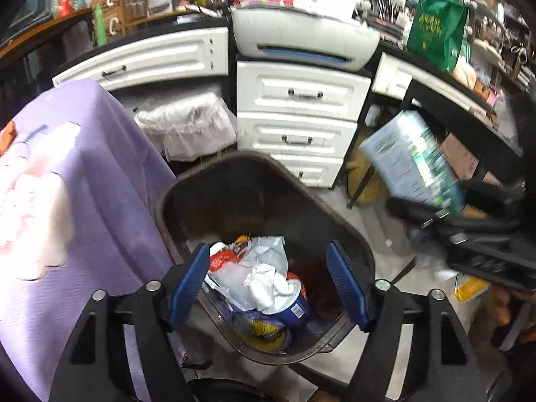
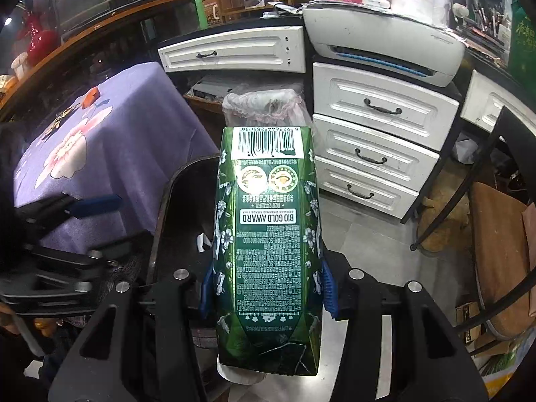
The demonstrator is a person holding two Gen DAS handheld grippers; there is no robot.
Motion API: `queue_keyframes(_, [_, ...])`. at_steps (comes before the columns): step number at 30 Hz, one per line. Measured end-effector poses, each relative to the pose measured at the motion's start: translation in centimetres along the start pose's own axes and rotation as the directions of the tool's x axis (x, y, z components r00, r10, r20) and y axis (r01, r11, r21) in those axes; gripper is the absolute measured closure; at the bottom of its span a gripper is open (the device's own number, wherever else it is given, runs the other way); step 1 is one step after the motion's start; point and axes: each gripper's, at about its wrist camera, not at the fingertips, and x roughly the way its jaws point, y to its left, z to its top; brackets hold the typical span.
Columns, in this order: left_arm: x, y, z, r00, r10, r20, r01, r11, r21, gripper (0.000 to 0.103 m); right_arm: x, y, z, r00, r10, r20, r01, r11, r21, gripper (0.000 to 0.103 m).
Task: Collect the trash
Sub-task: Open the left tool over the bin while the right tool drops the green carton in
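Trash fills the bottom of the dark bin point(image 1: 268, 201) on the floor, between the purple-clothed table point(image 1: 100, 174) and the white drawer unit point(image 1: 298, 124): a crumpled white wrapper point(image 1: 264, 274), an orange-and-white packet point(image 1: 222, 259), a blue-labelled cup point(image 1: 296, 308). Over it the left gripper point(image 1: 268, 288) hangs with its blue pads wide apart, nothing between them, pointing down into the bin. Beside it the right gripper point(image 2: 266, 289) clamps a green drink carton point(image 2: 268, 234) by its sides, held tilted above the bin's rim, barcode end farthest from the hand
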Motion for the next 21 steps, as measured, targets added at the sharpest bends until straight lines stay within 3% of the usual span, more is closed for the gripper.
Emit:
queue_keyframes(13, [-7.1,0.6,1.3,0.982,0.071,0.172,-0.065,0.997,-0.039,0.019,6.0,2.9,-0.3,0.992,0.054,-0.111,-0.060,0.997,-0.046,0.054])
queue_keyframes(21, [-8.4,1.7,1.2,0.977,0.093,0.192,-0.081,0.994,-0.070,0.016,10.1,4.6,-0.5,0.977,0.042,-0.207,-0.062,0.994,-0.095,0.054])
